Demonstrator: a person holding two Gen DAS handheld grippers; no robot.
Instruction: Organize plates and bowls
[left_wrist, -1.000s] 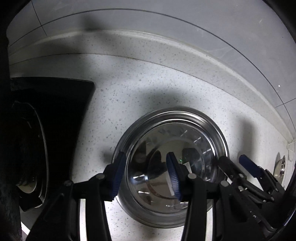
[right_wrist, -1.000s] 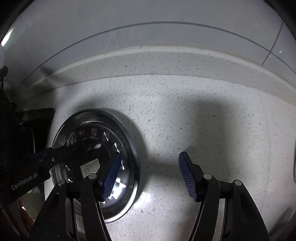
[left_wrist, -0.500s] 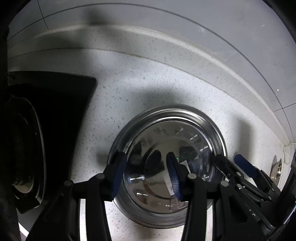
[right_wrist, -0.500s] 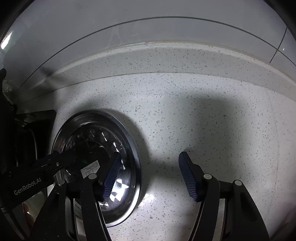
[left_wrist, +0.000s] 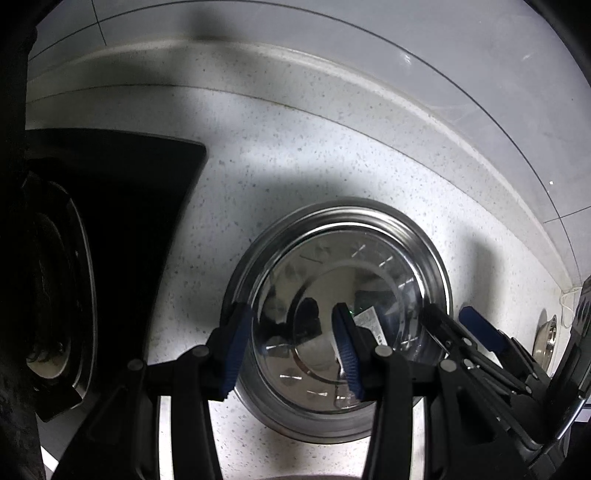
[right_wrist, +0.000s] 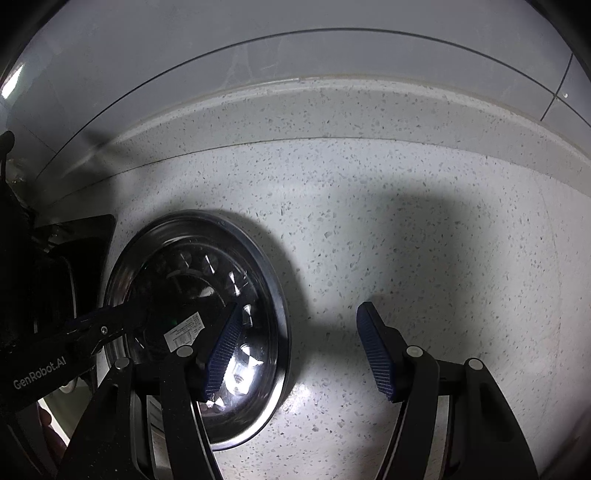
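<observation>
Item one: my left gripper (left_wrist: 291, 354), jaws partly apart, straddling the near-left rim of the steel bowl (left_wrist: 369, 266), one pad outside the wall and one over the inside; whether the pads press the metal yet I cannot tell, so I count nothing as held. Item two: my right gripper (right_wrist: 299, 354), jaws wide apart and holding nothing, left pad over the bowl's right rim, right pad over bare countertop (right_wrist: 406, 221). Item three: the steel bowl itself, upright on the speckled countertop, a printed label (right_wrist: 183, 330) stuck inside it, just beside the black stove top (left_wrist: 129, 206). Item four: a second small steel dish (left_wrist: 546, 343) at the far right edge of the left view, well apart from the bowl. Progress, as I judge it: early. The bowl sits unlifted, nothing shows as stacked, and both pieces await gathering.
</observation>
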